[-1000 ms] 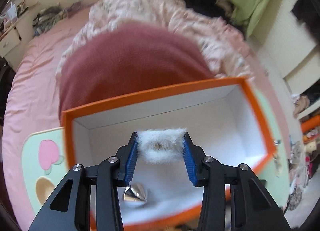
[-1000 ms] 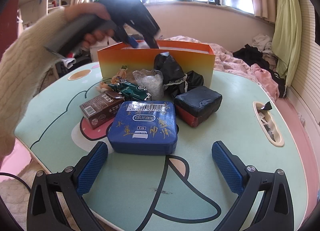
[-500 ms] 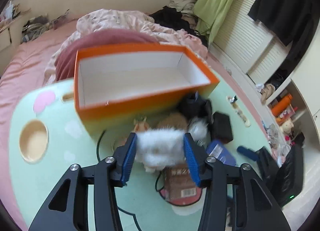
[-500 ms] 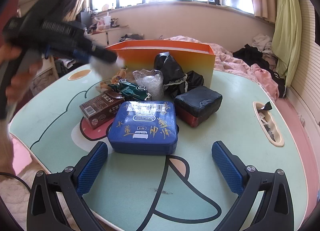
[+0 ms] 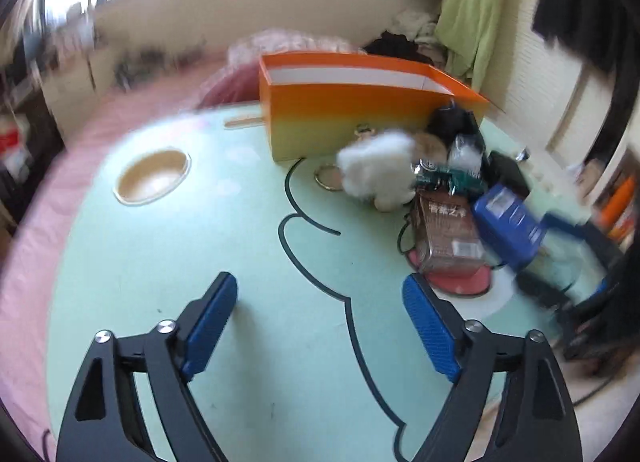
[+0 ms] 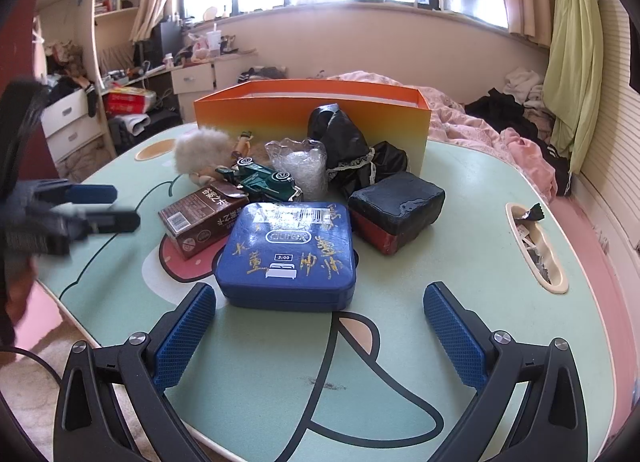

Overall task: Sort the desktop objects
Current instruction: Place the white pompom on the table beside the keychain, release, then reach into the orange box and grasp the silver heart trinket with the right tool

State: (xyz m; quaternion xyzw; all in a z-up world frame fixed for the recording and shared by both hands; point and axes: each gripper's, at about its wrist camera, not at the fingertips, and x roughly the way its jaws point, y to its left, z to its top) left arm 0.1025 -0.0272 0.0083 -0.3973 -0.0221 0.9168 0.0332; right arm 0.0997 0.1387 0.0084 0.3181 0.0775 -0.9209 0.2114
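An orange box (image 5: 352, 110) (image 6: 312, 110) stands open at the far side of the green table (image 5: 240, 262). A white fluffy toy (image 5: 376, 170) (image 6: 200, 150) lies on the table in front of the box, beside a green toy car (image 6: 264, 180), a brown carton (image 6: 200, 214) (image 5: 444, 230), a blue tin (image 6: 288, 254) (image 5: 508, 218), a black-and-red block (image 6: 396, 210), a clear plastic wad (image 6: 298, 162) and black cloth (image 6: 348, 146). My left gripper (image 5: 320, 322) is open and empty, well short of the toy. My right gripper (image 6: 320, 338) is open and empty, just in front of the blue tin.
The table has a round recess (image 5: 152, 178) at the left and an oval slot (image 6: 536, 246) with wrappers at the right. A bed with pink bedding (image 6: 480, 122) lies behind the table. The left gripper also shows at the left of the right wrist view (image 6: 76, 206).
My left gripper carried the fluffy toy out from over the box, let it go on the table in front of the box, then opened and drew back. The right gripper has not moved.
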